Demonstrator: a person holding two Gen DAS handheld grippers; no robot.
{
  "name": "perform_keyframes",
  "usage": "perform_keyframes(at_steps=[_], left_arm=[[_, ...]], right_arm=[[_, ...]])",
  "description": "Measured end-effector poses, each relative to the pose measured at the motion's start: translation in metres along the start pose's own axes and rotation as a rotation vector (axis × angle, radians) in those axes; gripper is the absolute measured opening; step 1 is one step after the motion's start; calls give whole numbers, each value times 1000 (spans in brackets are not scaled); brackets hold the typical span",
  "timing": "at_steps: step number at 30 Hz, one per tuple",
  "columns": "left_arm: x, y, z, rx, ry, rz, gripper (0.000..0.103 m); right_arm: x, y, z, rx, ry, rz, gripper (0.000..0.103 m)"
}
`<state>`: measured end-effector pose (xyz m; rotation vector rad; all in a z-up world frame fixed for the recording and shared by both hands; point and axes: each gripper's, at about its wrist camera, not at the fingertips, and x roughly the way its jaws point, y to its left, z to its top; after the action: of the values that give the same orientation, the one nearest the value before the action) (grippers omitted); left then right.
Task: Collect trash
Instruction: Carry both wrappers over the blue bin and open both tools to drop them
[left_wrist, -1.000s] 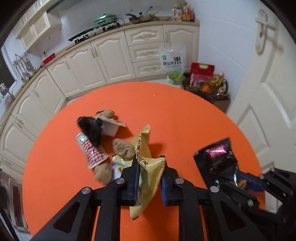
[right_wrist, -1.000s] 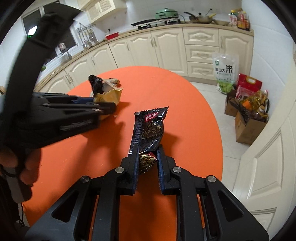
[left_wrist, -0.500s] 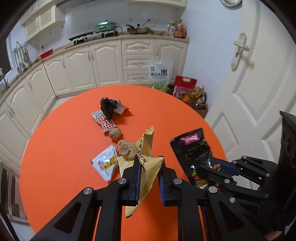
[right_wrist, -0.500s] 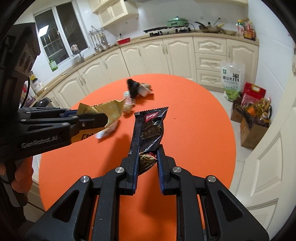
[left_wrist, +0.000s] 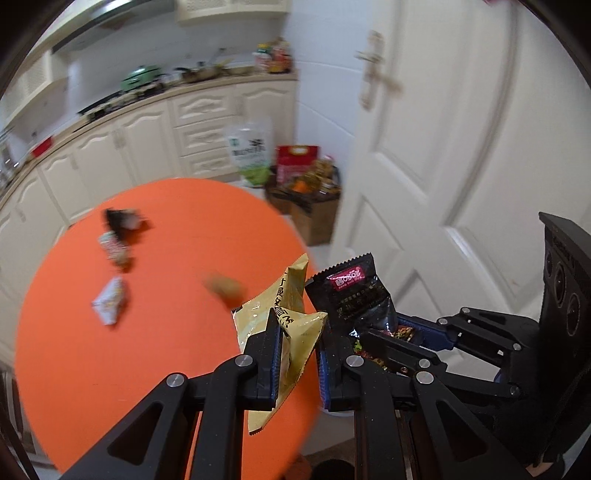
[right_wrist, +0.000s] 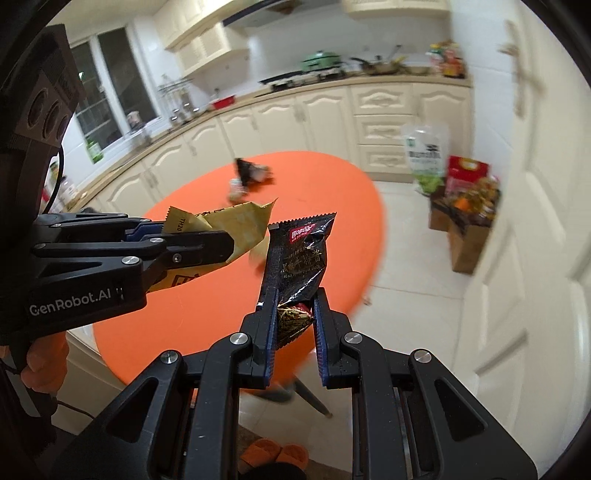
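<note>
The left gripper is closed on a yellow wrapper. The wrapper is pinched between the two fingers; its top sticks out past the fingertips and its lower end hangs below them. The right gripper is closed on a black wrapper, which stands up from between its fingers, with the crumpled lower end squeezed between the pads. The two grippers are close to each other, and in the left wrist view the black wrapper is just beside the yellow one, on its right. Both wrappers are in the air, near the edge of the orange table. Beyond the left fingertips more trash lies on the table: a white packet, a blurred brown lump, and farther away a small pile with a dark piece.
</note>
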<state>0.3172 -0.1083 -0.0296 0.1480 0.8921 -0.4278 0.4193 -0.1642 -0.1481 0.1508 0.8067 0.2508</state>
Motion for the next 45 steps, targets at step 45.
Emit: perform_keyframes(at_steps=[45], left_arm=[[186, -114, 11, 126, 269, -23, 48]], right_arm=[[16, -142, -106, 257, 133, -170, 45]])
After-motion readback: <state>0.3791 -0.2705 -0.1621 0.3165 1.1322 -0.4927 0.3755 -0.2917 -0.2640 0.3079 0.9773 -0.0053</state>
